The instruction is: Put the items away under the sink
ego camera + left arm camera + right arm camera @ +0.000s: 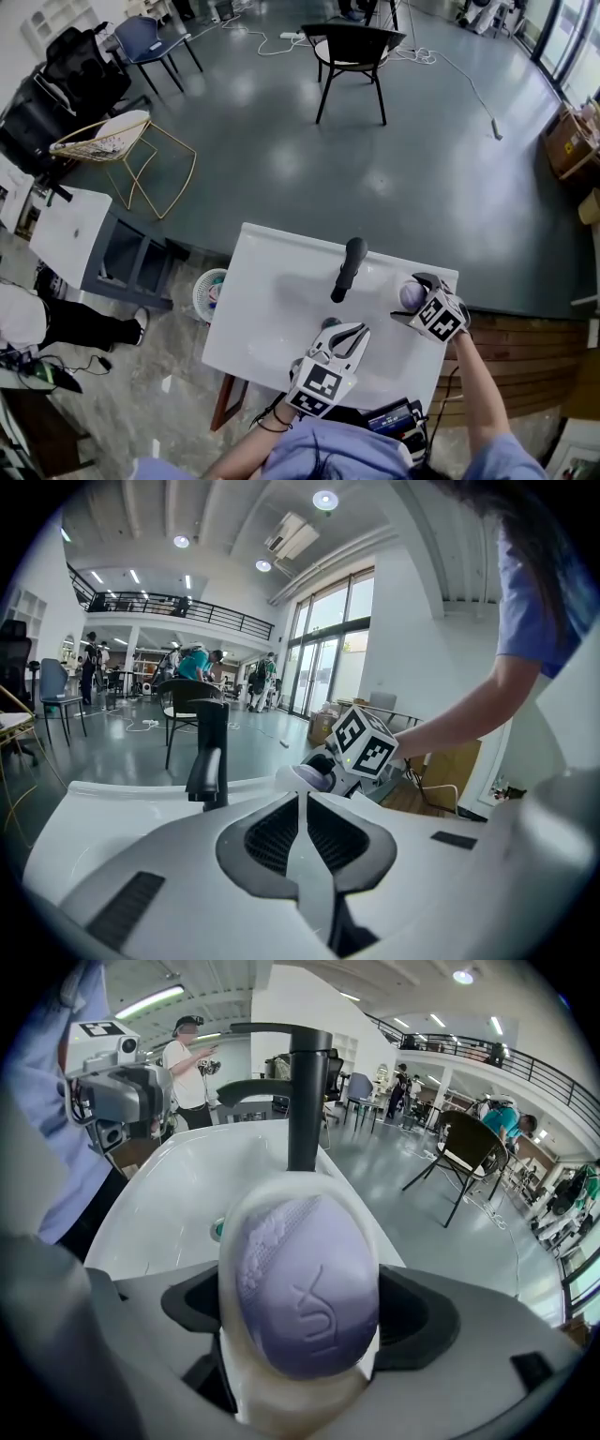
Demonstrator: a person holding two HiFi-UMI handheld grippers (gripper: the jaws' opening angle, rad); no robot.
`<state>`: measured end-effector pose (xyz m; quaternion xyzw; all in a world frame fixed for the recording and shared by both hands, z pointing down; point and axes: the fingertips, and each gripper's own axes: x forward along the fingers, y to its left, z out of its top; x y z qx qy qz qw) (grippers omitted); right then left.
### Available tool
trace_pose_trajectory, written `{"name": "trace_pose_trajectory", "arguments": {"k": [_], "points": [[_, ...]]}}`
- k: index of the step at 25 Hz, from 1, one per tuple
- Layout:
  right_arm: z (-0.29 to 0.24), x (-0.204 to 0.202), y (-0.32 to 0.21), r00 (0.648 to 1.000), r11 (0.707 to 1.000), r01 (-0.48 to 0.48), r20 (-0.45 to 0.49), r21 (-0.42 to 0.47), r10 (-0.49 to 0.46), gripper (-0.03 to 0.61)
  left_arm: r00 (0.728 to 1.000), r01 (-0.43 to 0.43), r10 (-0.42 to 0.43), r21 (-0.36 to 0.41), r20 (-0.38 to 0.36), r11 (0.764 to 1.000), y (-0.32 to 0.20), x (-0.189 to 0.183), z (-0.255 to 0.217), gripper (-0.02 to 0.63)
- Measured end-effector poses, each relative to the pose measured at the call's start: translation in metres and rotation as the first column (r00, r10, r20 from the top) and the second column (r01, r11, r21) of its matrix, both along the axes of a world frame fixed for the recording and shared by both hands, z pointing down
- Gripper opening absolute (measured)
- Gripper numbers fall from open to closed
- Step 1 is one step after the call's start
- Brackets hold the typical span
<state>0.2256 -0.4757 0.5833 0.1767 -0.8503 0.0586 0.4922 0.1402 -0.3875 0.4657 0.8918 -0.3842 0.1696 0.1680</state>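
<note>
A purple soap bar lies in a white soap dish, and my right gripper is shut on that dish. In the head view the soap and right gripper hang over the right end of the white sink, right of the black faucet. My left gripper is shut and empty above the sink's near edge. In the left gripper view its jaws meet in a closed seam, with the faucet and the right gripper's marker cube beyond.
The sink basin's drain shows below the faucet. A round white object sits on the floor left of the sink. A white cabinet, a gold wire chair and a black chair stand farther off.
</note>
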Motion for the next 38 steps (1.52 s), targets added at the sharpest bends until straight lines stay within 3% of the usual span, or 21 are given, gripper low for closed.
{"name": "trace_pose_trajectory", "arguments": {"k": [5,13,28,38], "points": [[-0.007,0.001,0.015,0.999,0.998,-0.048,0.004,-0.028,0.049,0.443,1.0,0.017,-0.017,0.002,0.005,1.0,0.008,-0.004,0.001,0.029],[-0.027,-0.001,0.042,0.999,1.0,0.002,-0.036,-0.015,-0.003,0.443,0.999,0.037,-0.037,0.007,0.011,0.999,0.023,-0.008,-0.003,0.029],[-0.071,-0.019,0.121,0.999,0.999,0.043,0.024,0.003,-0.043,0.443,0.996,0.091,-0.091,0.034,0.014,0.995,0.067,-0.019,-0.018,0.029],[-0.072,-0.027,0.176,0.997,0.997,0.075,0.03,0.005,-0.075,0.443,0.99,0.141,-0.141,0.033,0.009,0.989,0.111,-0.026,-0.016,0.029]]}}
